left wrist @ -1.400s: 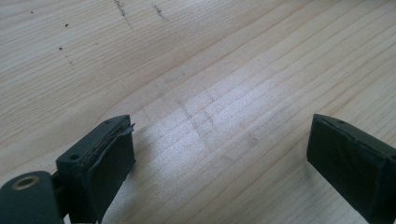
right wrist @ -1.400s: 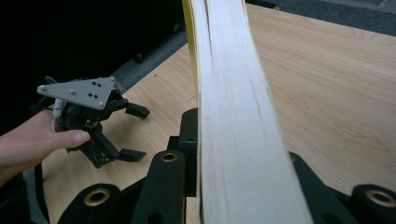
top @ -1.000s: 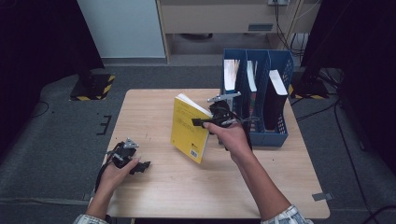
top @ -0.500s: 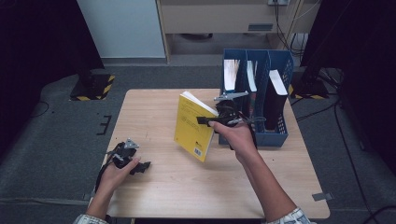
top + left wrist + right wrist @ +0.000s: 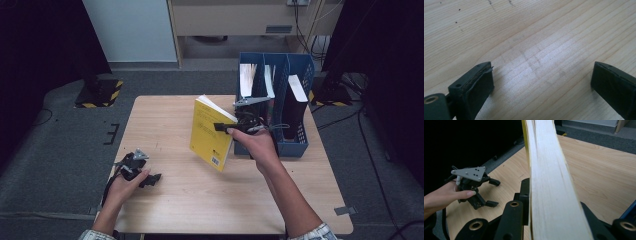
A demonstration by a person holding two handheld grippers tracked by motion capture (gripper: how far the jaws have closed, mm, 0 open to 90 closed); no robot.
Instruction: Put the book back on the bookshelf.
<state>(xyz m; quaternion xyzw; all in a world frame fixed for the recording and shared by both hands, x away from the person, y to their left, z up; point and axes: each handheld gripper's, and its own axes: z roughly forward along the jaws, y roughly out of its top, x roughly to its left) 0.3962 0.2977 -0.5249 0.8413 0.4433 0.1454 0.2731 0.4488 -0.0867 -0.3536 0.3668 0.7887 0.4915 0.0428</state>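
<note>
Currently clamped in right gripper [image 5: 225, 128] fingers: yellow book [image 5: 211, 134], upright over desk [image 5: 200, 200]; left gripper [image 5: 134, 169] fingers wide, empty.

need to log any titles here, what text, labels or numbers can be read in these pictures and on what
None can be read.
Yellow paperback book, held upright in the right tongs: faint print on the cover and a small white label patch near its lower corner, all too small and blurred.
Books in the blue plastic file rack: no legible lettering.
Light wooden table: only pen marks and dots, no words.
</note>
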